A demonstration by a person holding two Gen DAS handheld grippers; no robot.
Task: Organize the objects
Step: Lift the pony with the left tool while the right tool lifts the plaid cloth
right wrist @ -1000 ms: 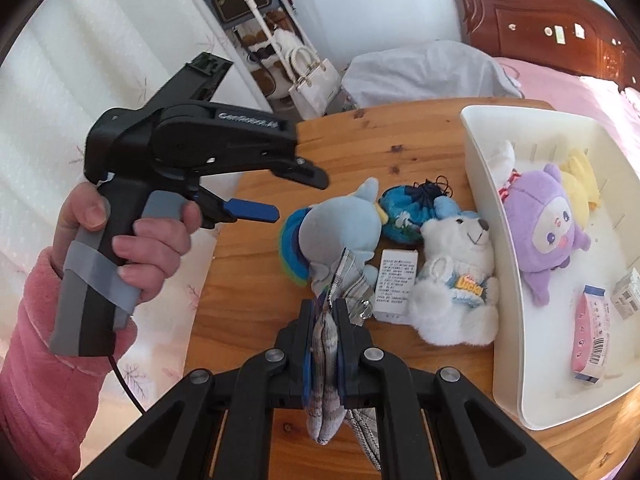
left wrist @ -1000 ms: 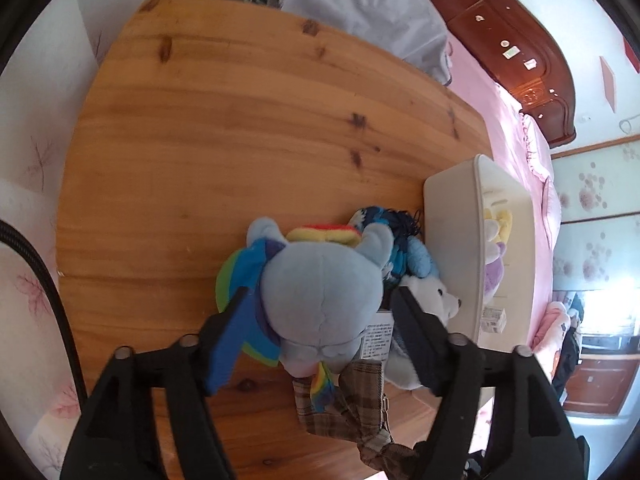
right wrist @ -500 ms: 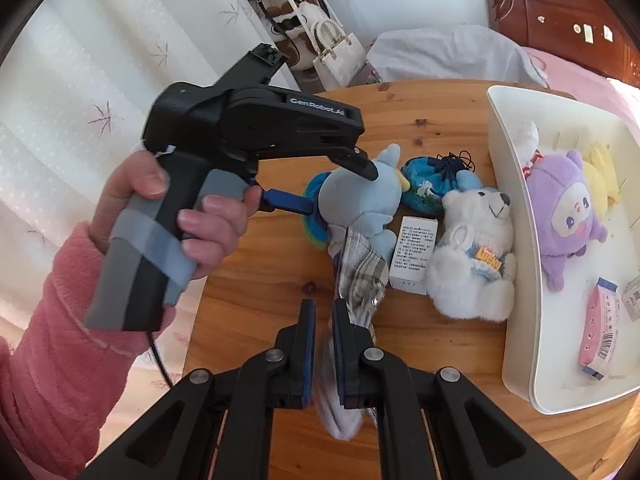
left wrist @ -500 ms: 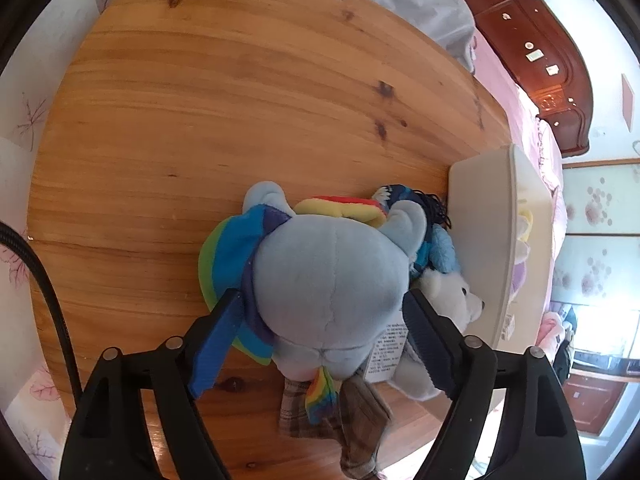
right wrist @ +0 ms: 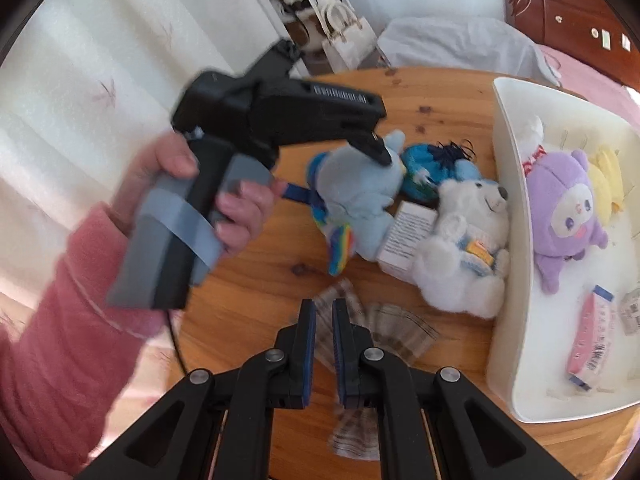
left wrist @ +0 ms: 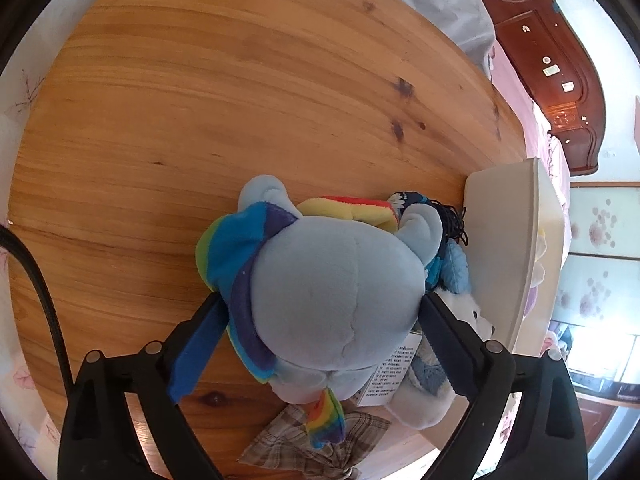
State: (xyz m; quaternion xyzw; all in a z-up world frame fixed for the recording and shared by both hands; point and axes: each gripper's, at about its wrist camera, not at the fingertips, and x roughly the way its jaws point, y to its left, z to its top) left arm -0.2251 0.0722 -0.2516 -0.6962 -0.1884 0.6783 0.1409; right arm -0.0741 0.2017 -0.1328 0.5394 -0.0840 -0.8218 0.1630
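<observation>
Both grippers are working low over the round wooden table (left wrist: 248,92). At the bottom of the left wrist view, the left gripper (left wrist: 320,312) is opening its jaws wide around the blue plush pony (left wrist: 336,292), which is sitting between the fingers at the centre of the frame; whether the pads are touching it cannot be told. At the bottom centre of the right wrist view, the right gripper (right wrist: 323,312) is holding its jaws nearly pressed together with only a narrow gap, and the blurred plaid cloth (right wrist: 380,332) is lying on the wood just beyond and beneath them, not pinched as far as the frame shows. Left of centre in that view, a hand (right wrist: 192,196) in a pink sleeve (right wrist: 72,320) is gripping the left tool's handle. Beyond the cloth, a white box with printed text (right wrist: 404,236) is lying between the pony and a white plush bear (right wrist: 464,248), and the bear is leaning against the wall of the white bin (right wrist: 516,280) at the right of the frame. A dark blue drawstring pouch (right wrist: 424,168) is resting behind the pony. Inside the bin, a purple plush doll (right wrist: 564,216), a yellow plush (right wrist: 608,176) and a pink packet (right wrist: 592,336) are lying. Farthest back, in the upper right, a dark wooden headboard (right wrist: 568,12) is standing behind a pink bed.
</observation>
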